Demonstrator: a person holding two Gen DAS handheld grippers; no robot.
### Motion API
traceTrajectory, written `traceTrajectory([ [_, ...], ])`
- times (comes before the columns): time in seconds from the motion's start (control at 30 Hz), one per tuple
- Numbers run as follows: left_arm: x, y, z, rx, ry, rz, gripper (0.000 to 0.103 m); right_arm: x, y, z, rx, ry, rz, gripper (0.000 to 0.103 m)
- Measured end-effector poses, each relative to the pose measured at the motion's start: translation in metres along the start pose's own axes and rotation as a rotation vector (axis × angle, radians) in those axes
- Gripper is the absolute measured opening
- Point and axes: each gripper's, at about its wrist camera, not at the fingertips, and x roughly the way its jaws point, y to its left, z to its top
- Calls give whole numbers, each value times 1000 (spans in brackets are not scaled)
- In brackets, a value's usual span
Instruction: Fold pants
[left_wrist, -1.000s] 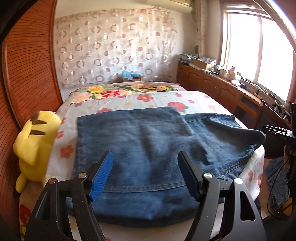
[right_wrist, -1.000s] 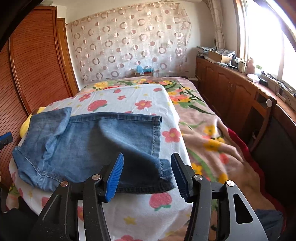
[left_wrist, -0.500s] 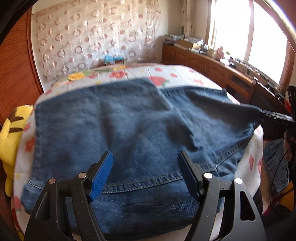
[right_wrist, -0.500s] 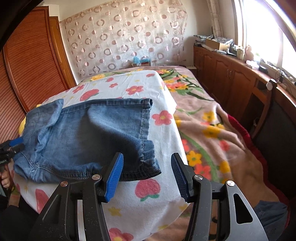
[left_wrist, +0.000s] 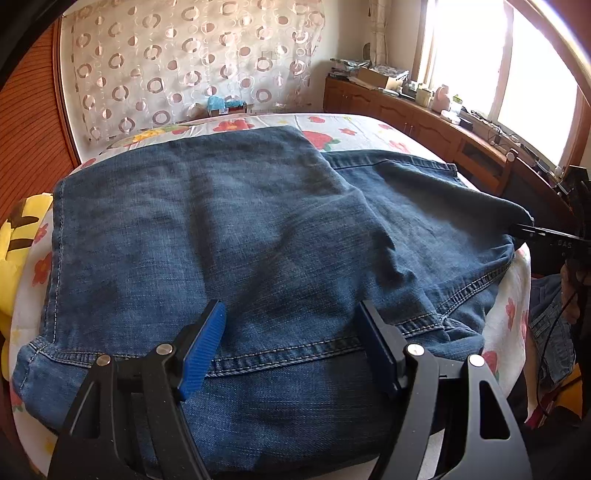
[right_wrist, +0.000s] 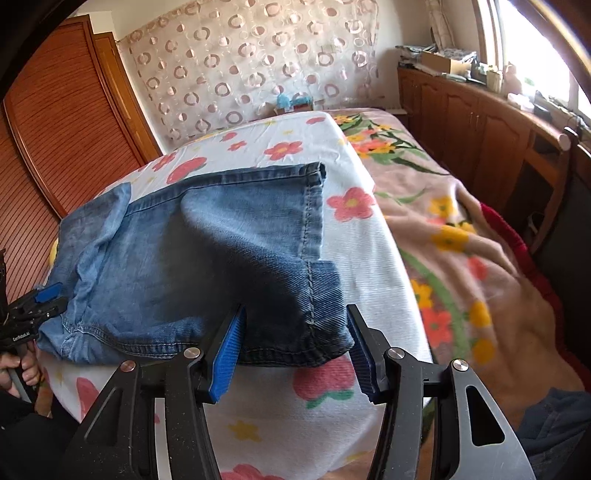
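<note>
Both my tools moved in closer over jeans (left_wrist: 229, 236) on bed (right_wrist: 295, 144). Left tool (left_wrist: 291, 343), right tool (right_wrist: 295, 347) spread wide, gripping nothing. Jeans partly folded; final fold left.

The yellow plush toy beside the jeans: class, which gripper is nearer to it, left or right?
Left. The left gripper sits over the waistband end, beside the yellow plush toy; the right gripper is at the leg hems, across the jeans.
</note>
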Motion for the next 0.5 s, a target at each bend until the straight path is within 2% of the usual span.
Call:
traceTrajectory([
  [0.03,-1,0,1,-2,1,0,73,0,0,1,2,2,11,43],
  [0.1,-6,1,1,-7,-4,3,73,0,2,4,3,5,33,20],
  [0.13,-8,2,2,-8,-8,5,73,0,4,6,5,0,33,16],
  [0.37,-34,16,6,-19,-50,36,73,-29,47,35,-60,-114,187,13],
  [0.5,-51,25,8,-35,-88,53,73,-53,95,58,-168,-188,280,13],
])
